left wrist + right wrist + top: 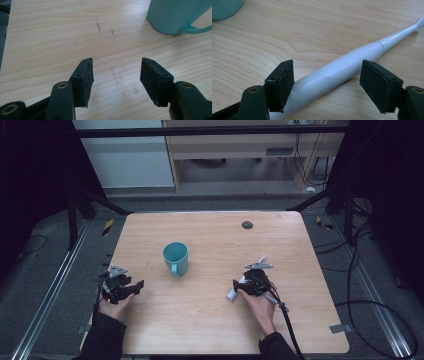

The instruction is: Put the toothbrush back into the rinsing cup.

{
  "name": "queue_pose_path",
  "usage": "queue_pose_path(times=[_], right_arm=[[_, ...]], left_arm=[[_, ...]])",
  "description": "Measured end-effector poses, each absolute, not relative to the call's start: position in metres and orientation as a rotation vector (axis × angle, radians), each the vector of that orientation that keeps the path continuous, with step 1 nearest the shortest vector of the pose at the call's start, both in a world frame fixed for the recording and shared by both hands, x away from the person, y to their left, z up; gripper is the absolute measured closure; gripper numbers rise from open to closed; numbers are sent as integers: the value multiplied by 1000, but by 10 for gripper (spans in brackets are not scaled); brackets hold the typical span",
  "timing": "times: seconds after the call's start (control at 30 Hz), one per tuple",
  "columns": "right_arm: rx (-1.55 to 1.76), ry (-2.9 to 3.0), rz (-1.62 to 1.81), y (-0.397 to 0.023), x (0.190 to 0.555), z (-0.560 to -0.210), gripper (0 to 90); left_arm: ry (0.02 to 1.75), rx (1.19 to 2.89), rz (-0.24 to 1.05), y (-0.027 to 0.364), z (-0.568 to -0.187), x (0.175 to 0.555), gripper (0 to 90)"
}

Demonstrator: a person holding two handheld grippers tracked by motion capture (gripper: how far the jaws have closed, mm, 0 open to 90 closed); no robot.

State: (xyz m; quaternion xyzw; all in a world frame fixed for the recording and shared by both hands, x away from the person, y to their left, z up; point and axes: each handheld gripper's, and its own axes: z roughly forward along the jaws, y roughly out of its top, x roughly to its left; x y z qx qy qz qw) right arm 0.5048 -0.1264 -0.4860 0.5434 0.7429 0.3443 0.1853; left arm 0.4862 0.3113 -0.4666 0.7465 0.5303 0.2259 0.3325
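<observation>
At a pale wooden table, we hold a two-jaw gripper in each hand. Our right gripper sits low over a white electric toothbrush, which lies flat on the table on our right-hand side, its thick handle passing between the jaws and its slim neck running away toward the far right of the right gripper view. The jaws stand wide apart around the handle: one pad is right against it near its butt end, the other stands clear of it with bare wood showing between, so nothing is clamped. In the high view the right gripper covers most of the toothbrush, with the handle's end poking out at its near left and the brush tip showing beyond it.

Our left gripper rests near the table's left edge, its jaws spread open over bare wood. A teal mug stands upright between the two grippers and farther back, well apart from the toothbrush, its handle turned toward us. In the left gripper view the mug sits beyond the left gripper, up and to the right.
</observation>
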Motion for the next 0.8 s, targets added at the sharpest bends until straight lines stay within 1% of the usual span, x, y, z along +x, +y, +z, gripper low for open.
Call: queue_pose_path(times=[0.2,0.43,0.63,0.8], right_arm=[[1544,2096,963,-124,507,-489,284],[1564,2101,950,-125,509,-490,318],[1560,2113,923,-125,510,-491,380],[1554,2127,913,-126,511,-491,458]], left_arm=[[1385,1951,590,312,-466,486,437],[1386,1950,592,312,-466,486,438],[1386,1950,590,312,-466,486,439],[1386,1949,589,312,-466,486,441]])
